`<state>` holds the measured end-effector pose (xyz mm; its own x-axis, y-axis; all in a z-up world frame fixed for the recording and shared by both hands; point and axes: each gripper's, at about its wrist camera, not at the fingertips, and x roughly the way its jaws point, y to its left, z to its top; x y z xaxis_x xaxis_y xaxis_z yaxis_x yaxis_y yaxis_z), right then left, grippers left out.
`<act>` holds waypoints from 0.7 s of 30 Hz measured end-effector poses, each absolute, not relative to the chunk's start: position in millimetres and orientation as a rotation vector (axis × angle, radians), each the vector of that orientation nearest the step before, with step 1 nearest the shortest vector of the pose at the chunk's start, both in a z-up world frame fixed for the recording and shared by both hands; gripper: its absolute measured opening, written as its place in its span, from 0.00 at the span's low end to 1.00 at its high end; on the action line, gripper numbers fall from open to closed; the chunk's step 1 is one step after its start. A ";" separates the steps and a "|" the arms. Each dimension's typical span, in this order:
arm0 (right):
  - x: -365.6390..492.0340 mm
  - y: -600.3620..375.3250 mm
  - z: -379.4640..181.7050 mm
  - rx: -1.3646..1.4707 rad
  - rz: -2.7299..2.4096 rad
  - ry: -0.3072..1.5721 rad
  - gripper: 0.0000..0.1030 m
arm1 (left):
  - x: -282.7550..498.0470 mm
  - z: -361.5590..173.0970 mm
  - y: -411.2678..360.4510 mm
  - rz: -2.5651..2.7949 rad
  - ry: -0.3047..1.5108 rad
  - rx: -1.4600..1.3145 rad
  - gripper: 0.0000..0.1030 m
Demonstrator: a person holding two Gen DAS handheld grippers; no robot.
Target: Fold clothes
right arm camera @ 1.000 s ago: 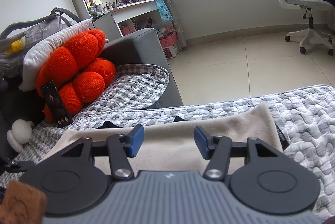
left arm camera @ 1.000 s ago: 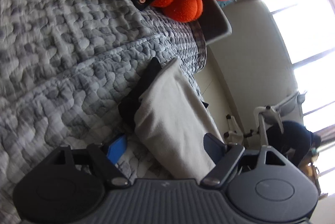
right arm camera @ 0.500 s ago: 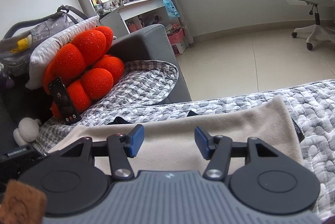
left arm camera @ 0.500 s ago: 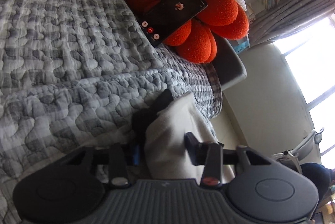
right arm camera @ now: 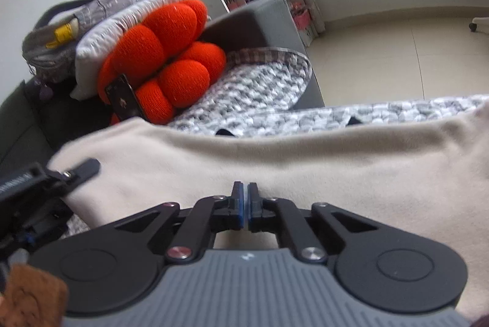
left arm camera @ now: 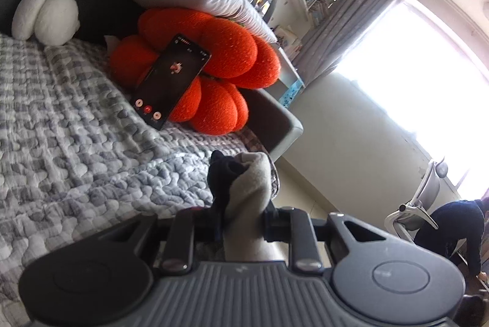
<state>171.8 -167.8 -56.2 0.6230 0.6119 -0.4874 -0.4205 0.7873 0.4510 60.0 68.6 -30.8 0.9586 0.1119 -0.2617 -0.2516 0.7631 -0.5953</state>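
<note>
Closing on a bunched fold of the beige garment point(left arm camera: 250, 189), the left claw point(left arm camera: 241, 223) pinches it between its jaws, an orange cushion point(left arm camera: 214, 76) and a phone point(left arm camera: 171, 82) lying beyond on the quilted bed point(left arm camera: 76, 143). In the right wrist view, the right claw point(right arm camera: 244, 204) has its jaws pressed together over the beige garment point(right arm camera: 305, 162), which spreads flat ahead and to both sides; whether cloth is caught between them cannot be told.

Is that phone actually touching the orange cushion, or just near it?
Touching. In the left wrist view the phone leans propped against the orange cushion, its upper part lying on the lobes with no gap showing.
</note>
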 end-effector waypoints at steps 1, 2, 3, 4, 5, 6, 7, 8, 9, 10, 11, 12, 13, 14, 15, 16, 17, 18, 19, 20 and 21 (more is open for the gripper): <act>173.7 -166.9 -58.0 0.311 0.602 0.681 0.00 | 60.4 -28.3 67.1 0.187 0.209 -0.666 0.22; 175.6 -166.1 -59.8 0.314 0.601 0.691 0.00 | 60.9 -25.8 65.5 0.174 0.201 -0.657 0.22; 175.7 -167.4 -60.8 0.323 0.602 0.691 0.00 | 60.5 -22.8 63.0 0.160 0.194 -0.647 0.22; 174.9 -169.7 -61.5 0.336 0.605 0.685 0.00 | 59.2 -19.5 59.7 0.145 0.185 -0.636 0.22; 174.6 -173.4 -61.6 0.361 0.609 0.684 0.00 | 58.3 -16.7 56.7 0.131 0.178 -0.626 0.22; 174.7 -177.8 -61.4 0.391 0.615 0.684 0.00 | 57.8 -14.4 54.0 0.119 0.172 -0.617 0.22; 174.4 -182.1 -60.2 0.416 0.621 0.680 0.01 | 57.2 -12.1 51.3 0.106 0.165 -0.608 0.22; 174.2 -185.6 -58.1 0.430 0.621 0.669 0.01 | 56.6 -10.1 48.7 0.093 0.160 -0.600 0.22; 174.0 -188.7 -55.7 0.440 0.618 0.656 0.02 | 56.0 -8.3 46.0 0.080 0.155 -0.591 0.22; 174.1 -191.4 -54.1 0.444 0.608 0.650 0.03 | 55.4 -6.3 42.9 0.065 0.151 -0.582 0.22; 174.4 -193.8 -53.0 0.446 0.596 0.648 0.04 | 55.3 -4.3 39.5 0.049 0.148 -0.573 0.22; 175.2 -196.8 -52.9 0.451 0.584 0.652 0.05 | 55.4 -2.4 36.4 0.033 0.146 -0.566 0.22; 176.0 -200.0 -53.4 0.458 0.575 0.660 0.06 | 55.5 -0.5 33.0 0.016 0.144 -0.560 0.22; 176.6 -203.2 -53.8 0.464 0.568 0.666 0.09 | 55.7 1.5 29.4 -0.002 0.143 -0.554 0.22; 177.2 -206.4 -54.2 0.468 0.562 0.672 0.12 | 56.3 3.6 25.5 -0.020 0.142 -0.548 0.22; 177.2 -209.2 -53.8 0.470 0.558 0.674 0.13 | 57.1 5.6 21.4 -0.037 0.141 -0.542 0.22; 177.1 -211.8 -52.9 0.473 0.556 0.672 0.14 | 58.0 7.4 17.5 -0.052 0.141 -0.539 0.22; 176.6 -214.3 -51.7 0.476 0.556 0.669 0.14 | 59.1 8.8 13.9 -0.068 0.142 -0.537 0.22; 176.5 -217.3 -50.4 0.481 0.553 0.666 0.14 | 60.2 10.2 9.5 -0.084 0.144 -0.537 0.22; 176.5 -220.5 -49.1 0.488 0.549 0.662 0.15 | 62.0 11.2 5.1 -0.100 0.149 -0.540 0.22; 176.3 -223.9 -48.2 0.497 0.545 0.660 0.15 | 64.2 11.8 1.3 -0.115 0.155 -0.543 0.22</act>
<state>176.3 -223.9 -48.2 0.6629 0.6111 -0.4325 -0.3095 0.7497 0.5849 64.2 1.3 11.8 0.9819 -0.1496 -0.1165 0.0676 0.8501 -0.5223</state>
